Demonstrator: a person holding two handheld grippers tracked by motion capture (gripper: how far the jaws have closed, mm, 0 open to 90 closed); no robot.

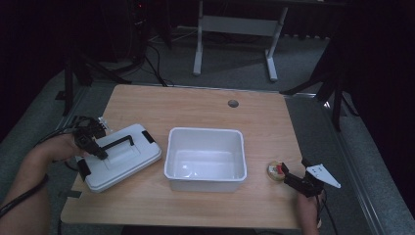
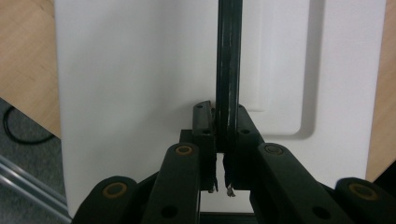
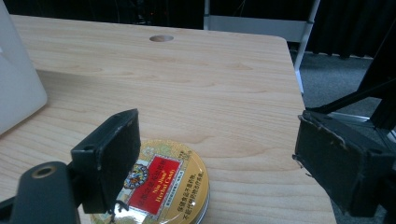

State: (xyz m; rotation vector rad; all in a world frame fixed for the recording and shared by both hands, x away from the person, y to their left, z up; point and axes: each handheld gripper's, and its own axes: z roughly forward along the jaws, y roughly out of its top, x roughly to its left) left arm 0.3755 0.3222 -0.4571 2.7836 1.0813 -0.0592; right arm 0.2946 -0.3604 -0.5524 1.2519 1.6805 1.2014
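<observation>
- While the left gripper (image 1: 93, 143) was clamped on the black handle (image 1: 117, 142) of the white lid (image 1: 119, 157), that lid lay flat on the table (image 1: 205, 105), just left of the white tub (image 1: 206, 157) & apart from it.
- Left gripper view: jaws shut tight on the handle bar (image 2: 229, 70), bar running straight up btwn them, lid face (image 2: 140, 79) behind.
- Right gripper (image 1: 293, 177) sat right of the tub, jaws wide apart, nothing held; the small round tin (image 1: 276, 171) lay at its tips. Right gripper view: tin (image 3: 163, 186) sat by one open pad (image 3: 109, 154), not pinched.
- Step in hand, prob.: handling the lid by its handle.
- To do it well, IMO: keep grip centred on the bar so the lid doesn't swing; move it level; square its corners w/ the tub rim if it goes on.
- Risk: grip looked nearer one end of the bar, so the lid could tilt.
</observation>
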